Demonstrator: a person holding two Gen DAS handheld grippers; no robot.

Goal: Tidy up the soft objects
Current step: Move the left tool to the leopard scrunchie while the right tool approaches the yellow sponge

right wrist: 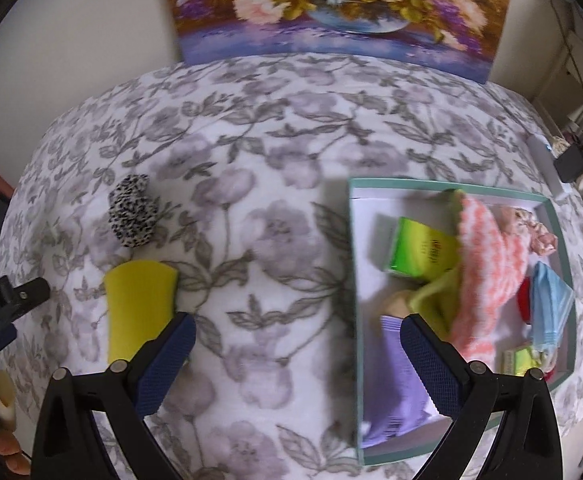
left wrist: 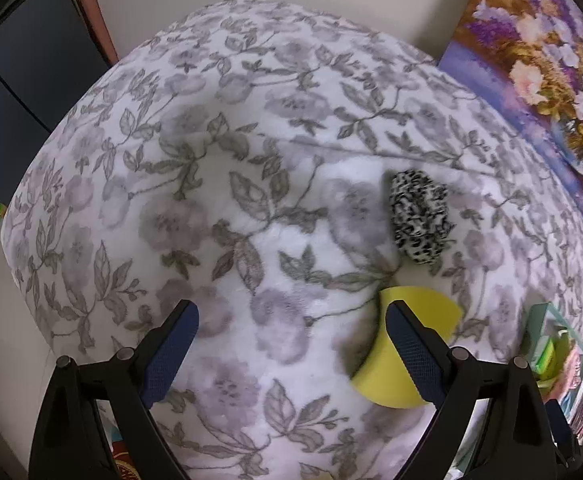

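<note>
Blue-padded fingers of the left gripper [left wrist: 291, 332] fill the bottom of its view, spread wide apart and holding nothing, hovering over the floral blanket [left wrist: 251, 160]. At about 4 o'clock from that gap, the yellow sponge [left wrist: 375, 376] lies flat, its edge partly hidden behind the right-hand finger. Just beyond it, at 2 o'clock, sits the black-and-white leopard-print scrunchie [left wrist: 419, 216], close to the sponge but apart from it.

From the right wrist view, the right gripper [right wrist: 297, 340] is likewise open and empty, straddling bare blanket. The sponge [right wrist: 139, 308] sits at 9 o'clock of it, the scrunchie [right wrist: 133, 216] at 10 o'clock. At 3 o'clock stands the teal-rimmed box [right wrist: 353, 280], already holding a green packet [right wrist: 419, 250], a pink-and-white fuzzy sock [right wrist: 487, 276], a purple pack [right wrist: 399, 384], a light blue cloth [right wrist: 549, 300] and other small items too blurred to name.

Both loose pieces probably remain to be boxed. The likely trouble comes from the blanket: it is plush and yielding, so closing low on the sponge could pinch a fold of fabric with it and drag the scrunchie along. The sponge will compress and may slip from a shallow edge grip. The box looks crowded, so a careless drop could land on the sock pile and roll back out.
</note>
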